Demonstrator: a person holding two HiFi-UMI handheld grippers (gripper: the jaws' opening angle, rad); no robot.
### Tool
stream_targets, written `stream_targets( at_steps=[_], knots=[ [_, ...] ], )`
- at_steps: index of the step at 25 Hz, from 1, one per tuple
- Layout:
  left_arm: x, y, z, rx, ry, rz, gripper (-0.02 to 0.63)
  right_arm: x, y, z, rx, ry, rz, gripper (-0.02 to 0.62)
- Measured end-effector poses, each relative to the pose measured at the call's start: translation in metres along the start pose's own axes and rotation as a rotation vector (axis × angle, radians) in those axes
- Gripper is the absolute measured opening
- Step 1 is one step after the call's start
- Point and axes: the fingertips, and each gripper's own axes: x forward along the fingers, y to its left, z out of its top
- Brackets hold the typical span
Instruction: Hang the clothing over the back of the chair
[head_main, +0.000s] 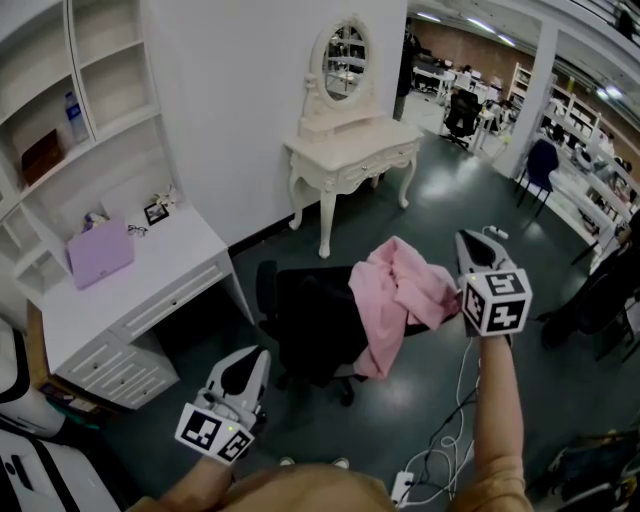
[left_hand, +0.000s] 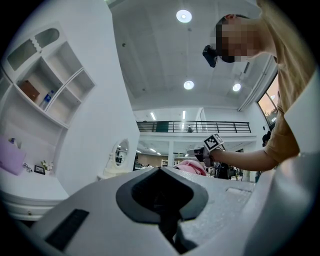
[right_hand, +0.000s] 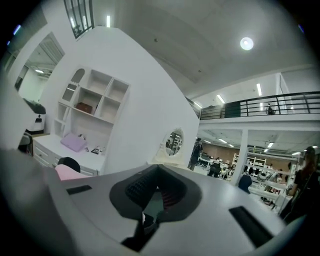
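The pink clothing lies over the black chair in the middle of the room. It covers the side of the chair that is on the right in the head view, and one end hangs down toward the dark floor. I cannot tell if the part it lies on is the chair's back. The right arm is stretched out long and straight in front of the person. It holds the right gripper up just beside the clothing, at its right edge. The jaws of this gripper are pressed together with nothing in them - in the right gripper view the pink cloth shows only far off to the left, not between the jaws. The left gripper is held low and close to the person's body, on the near side of the chair and well apart from the clothing. It points out and a little up. Its jaws are together too, and they hold nothing. On the left is a white desk with a purple case on it. Behind the chair stands a white dressing table with an oval mirror. White cables lie on the floor under the right arm.
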Motion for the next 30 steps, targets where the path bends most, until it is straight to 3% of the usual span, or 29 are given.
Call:
stream_targets(
  at_steps=[16,23,30],
  knots=[
    [-0.01,0.014,0.017,0.028,-0.036,0.027,0.003,-0.095,0.013,0.035,0.134,-0.218,-0.023,0.003],
    [-0.018,0.019,0.033,0.04,-0.069,0.053,0.003,-0.148,0.031,0.01,0.19,-0.253,-0.037,0.003],
    [-0.028,0.023,0.041,0.054,-0.083,0.075,0.003,-0.197,0.06,-0.028,0.153,-0.235,-0.09,0.003]
  ],
)
